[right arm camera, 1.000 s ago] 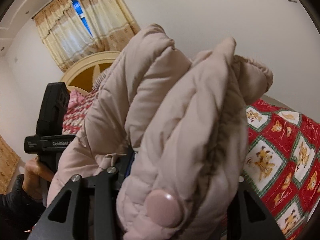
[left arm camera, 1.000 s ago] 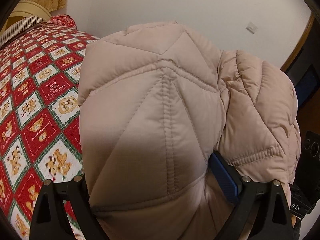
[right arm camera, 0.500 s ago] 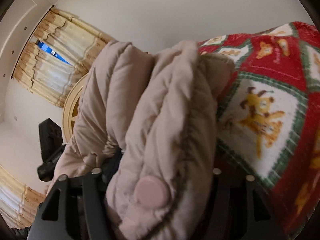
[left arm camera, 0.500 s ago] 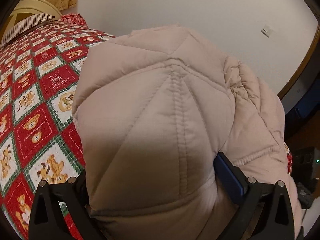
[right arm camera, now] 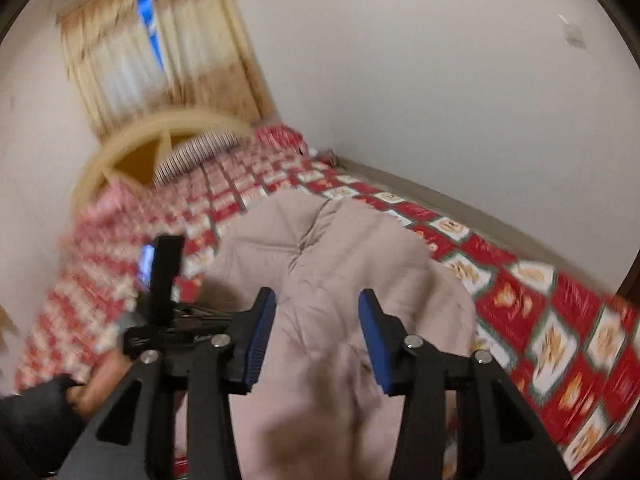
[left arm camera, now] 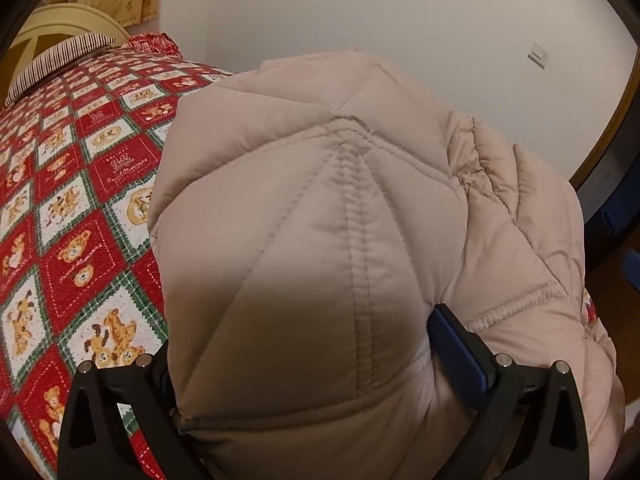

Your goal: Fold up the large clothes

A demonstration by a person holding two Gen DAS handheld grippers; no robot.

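A pale pink quilted puffer jacket (left arm camera: pixel 340 240) fills the left wrist view, bunched over the bed. My left gripper (left arm camera: pixel 304 368) is shut on a thick fold of it; only the blue pad of its right finger (left arm camera: pixel 456 344) shows. In the right wrist view the jacket (right arm camera: pixel 328 264) lies in a heap on the bedspread. My right gripper (right arm camera: pixel 316 320) is open, its blue pads apart on either side of the fabric below, not pinching it. The left gripper's black body (right arm camera: pixel 164 280) and the hand holding it show at the left.
The bed has a red, green and white teddy-bear quilt (left arm camera: pixel 60 200) (right arm camera: pixel 540 320). A striped pillow (left arm camera: pixel 60 56) and a cream headboard (right arm camera: pixel 160 140) are at the far end, under curtains (right arm camera: pixel 160 52). A white wall runs along the bed's far side.
My right gripper has opened and let go of the jacket, then drawn back and up; the jacket has dropped onto the bed. My left gripper keeps its hold.
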